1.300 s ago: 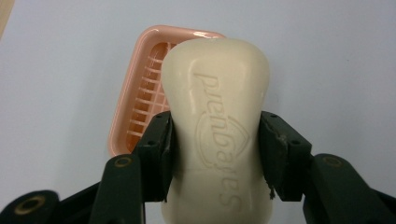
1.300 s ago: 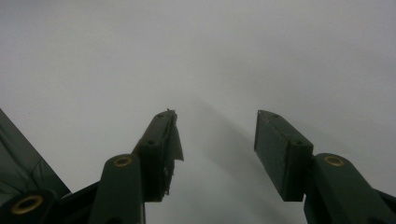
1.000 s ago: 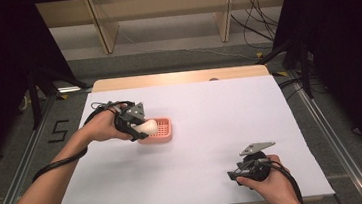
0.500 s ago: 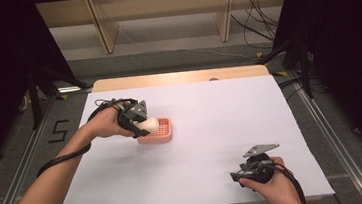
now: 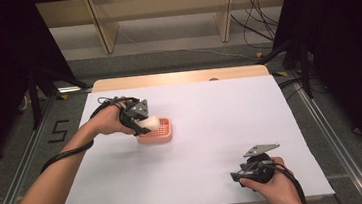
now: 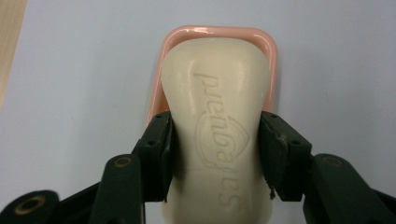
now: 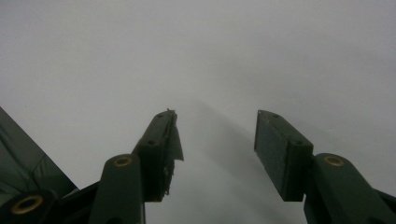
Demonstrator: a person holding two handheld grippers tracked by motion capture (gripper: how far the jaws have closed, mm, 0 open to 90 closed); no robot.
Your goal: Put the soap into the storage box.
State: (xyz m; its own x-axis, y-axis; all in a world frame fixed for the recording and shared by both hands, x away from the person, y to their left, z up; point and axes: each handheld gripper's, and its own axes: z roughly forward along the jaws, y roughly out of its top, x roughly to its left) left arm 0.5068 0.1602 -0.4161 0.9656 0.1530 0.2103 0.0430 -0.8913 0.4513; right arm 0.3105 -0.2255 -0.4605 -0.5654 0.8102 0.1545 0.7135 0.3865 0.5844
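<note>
A cream bar of soap with embossed lettering sits between the two black jaws of my left gripper, which press on both its sides. Just beyond it lies a pink soap dish, its rim showing around the bar's far end. From above, the left gripper holds the soap over the left edge of the pink soap dish. My right gripper rests low at the table's front right, held in a hand. Its jaws stand apart over the bare white surface with nothing between them.
A white sheet covers the table, with a strip of bare wood along the far edge. Cables trail from both grippers. Wooden shelving and loose wires lie on the floor beyond the table.
The left gripper with the soap has shifted slightly toward the far side over the dish's left edge. The right gripper has stayed where it was.
</note>
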